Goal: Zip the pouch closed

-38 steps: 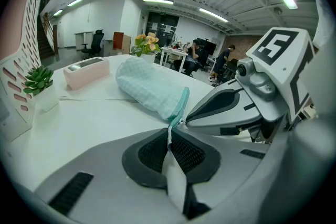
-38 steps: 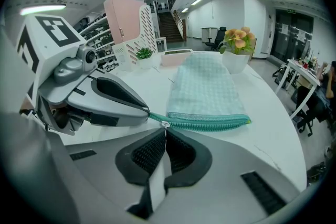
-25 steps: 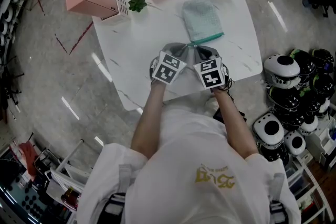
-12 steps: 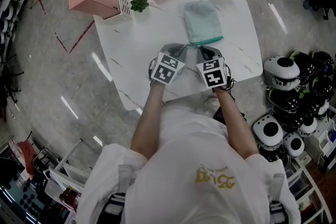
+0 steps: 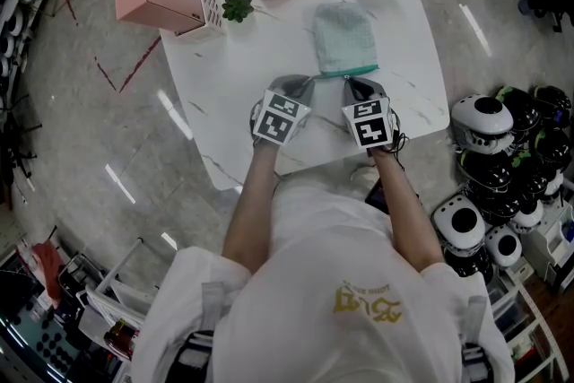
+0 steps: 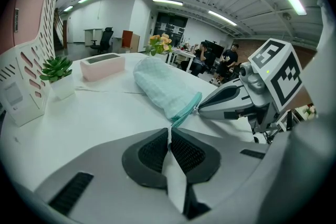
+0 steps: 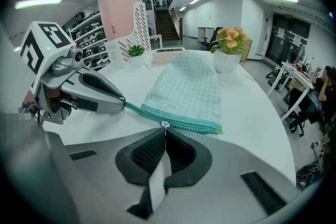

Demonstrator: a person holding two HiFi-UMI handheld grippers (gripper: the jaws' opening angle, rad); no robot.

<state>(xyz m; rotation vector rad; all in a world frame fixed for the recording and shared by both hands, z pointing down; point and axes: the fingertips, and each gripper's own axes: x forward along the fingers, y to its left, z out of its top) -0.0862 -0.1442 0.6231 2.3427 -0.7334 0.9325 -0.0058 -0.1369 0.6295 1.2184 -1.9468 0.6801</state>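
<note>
Right gripper view: my right gripper [image 7: 165, 132] is clamped on the zipper pull [image 7: 165, 124], left gripper [image 6: 169, 132] pinching the pouch [image 6: 164, 86] by its teal end (both tight); pouch lies flat on the white marble table [image 5: 235, 90], glossy grey floor [image 5: 76, 148] around.

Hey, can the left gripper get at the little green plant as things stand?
Probably not yet. The table toward the plant looks bare, but the left gripper is shut on the zipper end of the pouch and would have to let go first.
</note>
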